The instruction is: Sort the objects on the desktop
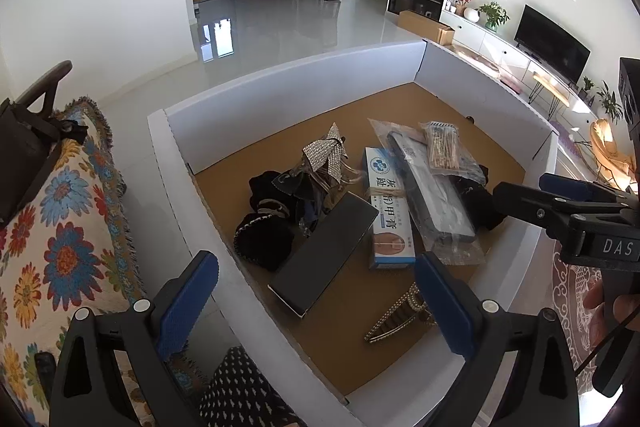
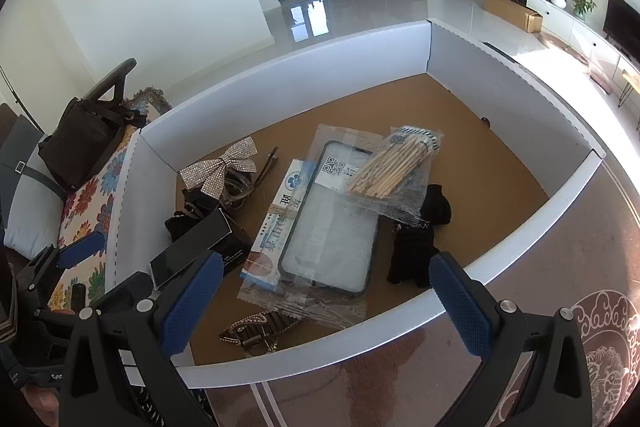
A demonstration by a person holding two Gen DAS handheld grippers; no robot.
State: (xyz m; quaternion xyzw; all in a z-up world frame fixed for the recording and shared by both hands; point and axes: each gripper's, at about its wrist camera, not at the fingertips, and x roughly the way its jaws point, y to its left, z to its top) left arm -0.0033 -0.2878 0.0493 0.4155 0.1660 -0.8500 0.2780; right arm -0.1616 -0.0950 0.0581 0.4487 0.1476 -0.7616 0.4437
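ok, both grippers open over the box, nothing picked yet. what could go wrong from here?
1. The toothpick packet lies loose on the bagged phone case, which overlaps the ointment box. Pulling a lower item will likely slide the upper ones.
2. The clear bags look slick and may slip from the pads.
3. The rhinestone bow sits tangled with dark hair accessories, so one grab could drag several.

Left claw (image 1: 316, 301) gapes wide, empty; right claw (image 2: 326, 301) likewise.
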